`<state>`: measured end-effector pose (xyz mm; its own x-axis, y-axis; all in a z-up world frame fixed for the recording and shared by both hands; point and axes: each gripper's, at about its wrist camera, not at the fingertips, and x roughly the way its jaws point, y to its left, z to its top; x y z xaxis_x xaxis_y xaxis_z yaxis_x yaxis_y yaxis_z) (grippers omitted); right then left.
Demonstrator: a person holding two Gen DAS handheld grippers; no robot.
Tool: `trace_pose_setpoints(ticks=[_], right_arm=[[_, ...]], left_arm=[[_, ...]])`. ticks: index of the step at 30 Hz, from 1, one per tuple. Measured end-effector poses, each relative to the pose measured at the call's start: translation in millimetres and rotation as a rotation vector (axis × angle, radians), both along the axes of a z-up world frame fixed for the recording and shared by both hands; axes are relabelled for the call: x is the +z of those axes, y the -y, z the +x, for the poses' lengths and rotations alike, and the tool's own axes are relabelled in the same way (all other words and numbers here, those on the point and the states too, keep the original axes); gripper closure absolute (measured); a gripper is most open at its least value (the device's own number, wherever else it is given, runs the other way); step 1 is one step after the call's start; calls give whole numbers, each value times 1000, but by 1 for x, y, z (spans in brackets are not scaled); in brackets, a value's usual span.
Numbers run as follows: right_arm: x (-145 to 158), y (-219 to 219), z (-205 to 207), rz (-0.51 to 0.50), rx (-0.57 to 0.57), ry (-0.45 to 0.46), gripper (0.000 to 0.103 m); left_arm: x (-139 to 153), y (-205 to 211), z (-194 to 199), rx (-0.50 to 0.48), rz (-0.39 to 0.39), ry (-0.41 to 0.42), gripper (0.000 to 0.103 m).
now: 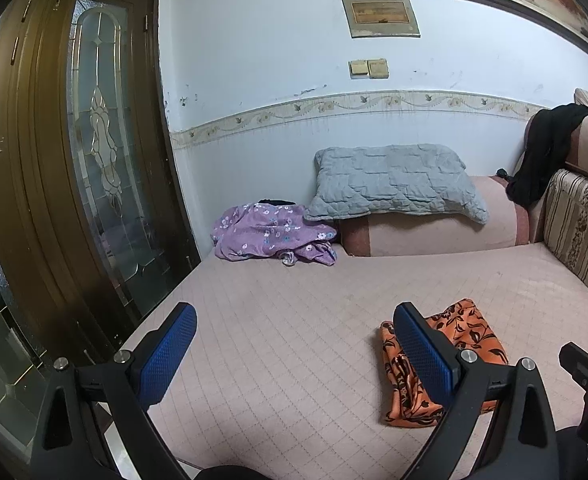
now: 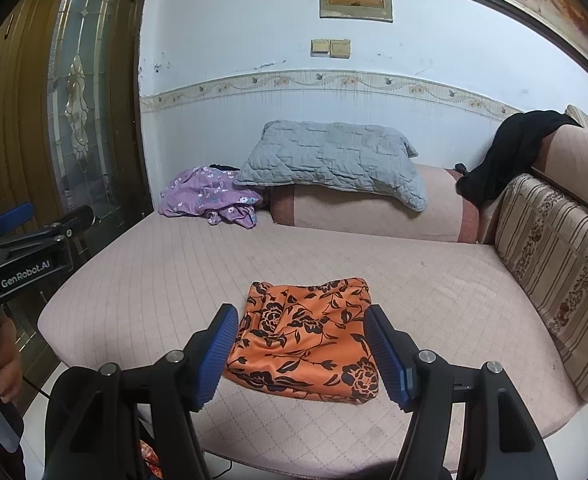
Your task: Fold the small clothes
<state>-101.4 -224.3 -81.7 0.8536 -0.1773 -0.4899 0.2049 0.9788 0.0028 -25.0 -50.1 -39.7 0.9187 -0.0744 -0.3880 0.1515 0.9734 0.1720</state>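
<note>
Orange cloth (image 2: 306,336): it is lying folded on the pink bed (image 2: 134,280), near the front edge.
Right gripper (image 2: 300,354): its fingers are standing apart above the cloth, holding nothing.
Left gripper (image 1: 294,356): it is hanging wide apart, empty, beside the cloth.
Risk: a careless grab could be pulling the fold open or dragging the cloth off the edge.

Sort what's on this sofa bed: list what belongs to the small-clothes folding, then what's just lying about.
For the job:
- orange flowered garment, lying folded on the quilted pink cover
- right claw, open
- left claw, open

Lying about:
- purple flowered cloth, crumpled, possibly next
- grey quilted pillow
- black garment draped over the backrest
- striped cushion
</note>
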Motion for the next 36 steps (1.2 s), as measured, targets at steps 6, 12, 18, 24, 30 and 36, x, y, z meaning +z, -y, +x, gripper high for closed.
trace_pose_setpoints(ticks=[6, 12, 18, 24, 30, 36], right_arm=[[-5, 2, 5, 15, -4, -12, 34], [-7, -1, 11, 17, 2, -19, 34], [-6, -6, 18, 5, 12, -21, 34], [-9, -7, 25, 0, 8, -38, 34], [-12, -4, 33, 15, 1, -53, 34], [-13, -7, 42, 10, 2, -64, 34]], left_arm=[[-5, 0, 7, 12, 8, -8, 4], [-10, -5, 13, 26, 7, -13, 4], [-11, -8, 19, 32, 6, -18, 4], [-14, -8, 24, 33, 8, -22, 4], [-16, -7, 30, 35, 7, -28, 4], [-17, -8, 38, 36, -5, -33, 4]])
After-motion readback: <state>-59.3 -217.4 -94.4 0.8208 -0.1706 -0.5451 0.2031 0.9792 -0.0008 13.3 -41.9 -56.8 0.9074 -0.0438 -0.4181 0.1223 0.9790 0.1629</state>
